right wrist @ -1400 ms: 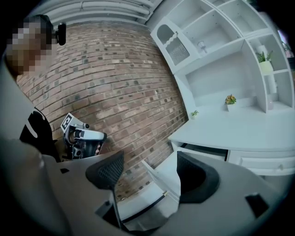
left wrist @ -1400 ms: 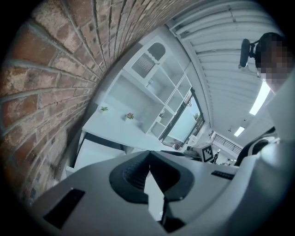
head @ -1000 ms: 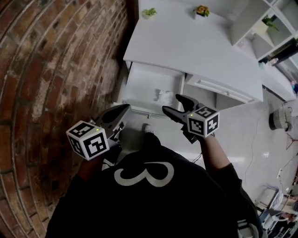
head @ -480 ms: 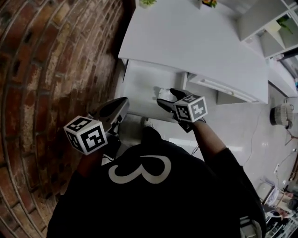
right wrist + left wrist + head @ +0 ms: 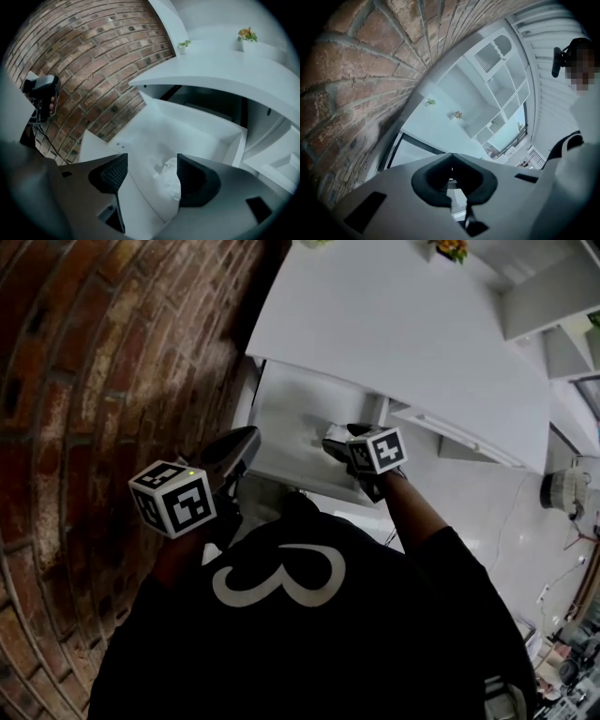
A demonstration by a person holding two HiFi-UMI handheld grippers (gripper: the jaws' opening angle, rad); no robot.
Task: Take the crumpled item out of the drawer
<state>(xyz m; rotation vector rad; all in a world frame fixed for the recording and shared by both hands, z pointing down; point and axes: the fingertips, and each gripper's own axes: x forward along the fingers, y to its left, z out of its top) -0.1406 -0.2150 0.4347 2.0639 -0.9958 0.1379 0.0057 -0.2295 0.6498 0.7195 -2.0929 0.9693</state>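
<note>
The white drawer (image 5: 281, 418) under the desk stands pulled out. A white crumpled item (image 5: 171, 180) lies on the drawer's floor (image 5: 197, 126). My right gripper (image 5: 337, 442) reaches down into the drawer. Its jaws (image 5: 152, 173) are closing, with the crumpled item between them, close to the right pad (image 5: 192, 180); neither pad presses on it. In the head view the gripper hides most of the item. My left gripper (image 5: 246, 439) hangs outside the drawer's front left corner, jaws together with nothing in them (image 5: 451, 201).
A brick wall (image 5: 112, 352) runs close along the left. The white desk top (image 5: 403, 324) overhangs the back of the drawer and carries small potted plants (image 5: 247, 35). A second drawer (image 5: 450, 427) to the right is slightly open. White shelves (image 5: 553, 296) stand at the far right.
My right gripper has moved forward and down into the drawer, coming to straddle the crumpled item. The left gripper has stayed almost where it was.
</note>
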